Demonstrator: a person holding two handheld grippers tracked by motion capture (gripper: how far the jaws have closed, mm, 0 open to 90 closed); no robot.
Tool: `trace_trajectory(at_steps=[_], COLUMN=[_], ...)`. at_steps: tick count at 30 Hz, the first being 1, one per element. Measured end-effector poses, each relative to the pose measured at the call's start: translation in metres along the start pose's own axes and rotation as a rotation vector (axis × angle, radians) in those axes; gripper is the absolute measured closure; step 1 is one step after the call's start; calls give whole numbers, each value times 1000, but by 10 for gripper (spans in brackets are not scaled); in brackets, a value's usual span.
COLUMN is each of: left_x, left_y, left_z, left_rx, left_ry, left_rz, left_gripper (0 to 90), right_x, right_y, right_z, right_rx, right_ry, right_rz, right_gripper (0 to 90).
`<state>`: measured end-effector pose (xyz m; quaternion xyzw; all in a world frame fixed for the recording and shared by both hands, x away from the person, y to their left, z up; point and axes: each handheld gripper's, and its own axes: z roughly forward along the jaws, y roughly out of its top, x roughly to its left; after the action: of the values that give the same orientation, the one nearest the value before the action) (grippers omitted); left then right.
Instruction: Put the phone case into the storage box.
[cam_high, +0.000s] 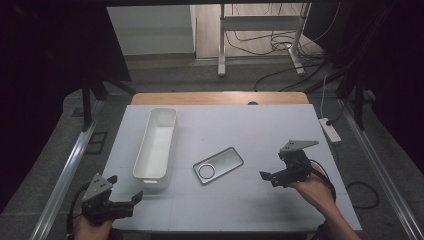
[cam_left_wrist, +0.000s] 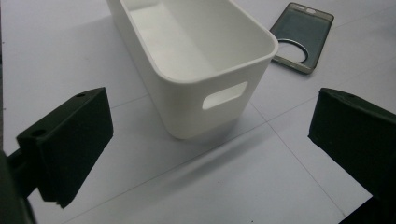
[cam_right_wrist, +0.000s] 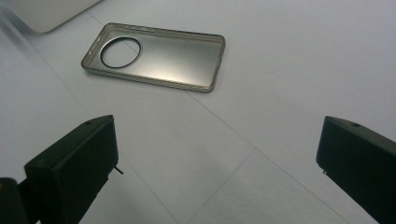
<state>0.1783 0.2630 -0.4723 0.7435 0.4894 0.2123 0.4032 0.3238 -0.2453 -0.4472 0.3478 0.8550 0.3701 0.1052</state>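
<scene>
A long white bin (cam_high: 155, 145) stands empty on the left part of the table, its cut-out handle end facing me (cam_left_wrist: 196, 112). To its right a translucent grey phone case (cam_high: 218, 165) with a round camera hole lies flat. My left gripper (cam_high: 125, 188) hovers open at the table's front left corner, just short of the bin's near end, with nothing between its jaws (cam_left_wrist: 210, 154). My right gripper (cam_high: 271, 166) is open to the right of the case. The case (cam_right_wrist: 173, 56) lies ahead of its spread jaws (cam_right_wrist: 217, 172), not touching them.
The white table top (cam_high: 260, 125) has a wooden strip (cam_high: 220, 98) along its far edge. A white power strip (cam_high: 330, 130) lies on the floor by the right edge. Cables and a metal stand (cam_high: 260, 30) sit beyond the table. The bin's corner (cam_right_wrist: 42, 14) is near the case.
</scene>
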Motion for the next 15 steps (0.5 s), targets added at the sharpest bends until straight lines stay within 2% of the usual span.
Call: trace_trajectory(at_steps=[5,11,15], left_x=[1,2,2], left_y=[0,0,0], left_z=[0,0,0], left_rx=[-1,-1,2], left_ry=[-10,-18,-16], left_rz=[-9,-14,-18], left_gripper=[6,6,5], right_x=[2,5,7], right_y=[4,9,13], right_z=[6,11,17], right_rx=[2,4,14], right_ry=[21,30,41], right_rz=[13,-12,-11], right_gripper=[0,0,0])
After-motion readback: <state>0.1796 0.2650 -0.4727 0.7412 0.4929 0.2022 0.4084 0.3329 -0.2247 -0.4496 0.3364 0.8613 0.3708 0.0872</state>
